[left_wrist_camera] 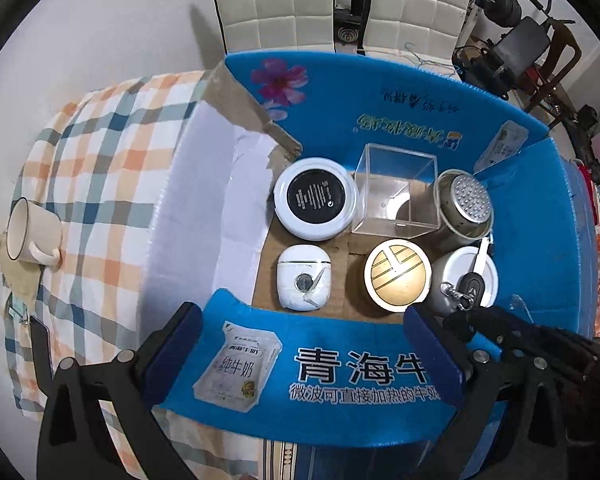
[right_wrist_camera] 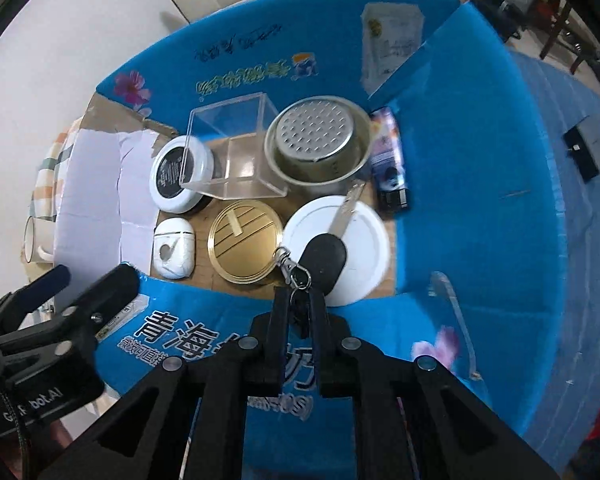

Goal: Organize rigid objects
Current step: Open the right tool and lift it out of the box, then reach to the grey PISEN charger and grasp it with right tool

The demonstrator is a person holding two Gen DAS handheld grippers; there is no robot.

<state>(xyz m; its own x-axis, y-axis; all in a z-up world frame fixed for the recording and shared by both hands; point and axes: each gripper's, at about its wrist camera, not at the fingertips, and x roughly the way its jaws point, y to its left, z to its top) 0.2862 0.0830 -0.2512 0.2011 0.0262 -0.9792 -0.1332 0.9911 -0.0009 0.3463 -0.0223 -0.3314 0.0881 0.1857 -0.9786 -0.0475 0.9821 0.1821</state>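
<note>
A blue cardboard box (left_wrist_camera: 340,364) (right_wrist_camera: 480,184) holds several rigid objects. My right gripper (right_wrist_camera: 299,300) is shut on the ring end of a black car key (right_wrist_camera: 325,258), whose blade rests on a white round lid (right_wrist_camera: 356,240). The key also shows in the left wrist view (left_wrist_camera: 471,286). My left gripper (left_wrist_camera: 300,332) is open and empty, its fingers astride the box's near flap. In the box lie a gold lid (left_wrist_camera: 396,274), a white earbud case (left_wrist_camera: 303,278), a white round tin (left_wrist_camera: 316,198), a clear cube (left_wrist_camera: 396,196) and a steel strainer cup (left_wrist_camera: 466,204).
A lighter (right_wrist_camera: 388,160) lies by the box's right wall. A cream mug (left_wrist_camera: 30,232) stands on the checked cloth (left_wrist_camera: 100,152) left of the box. White chairs (left_wrist_camera: 276,4) stand behind the table. A black device (right_wrist_camera: 582,152) sits on the box's right flap.
</note>
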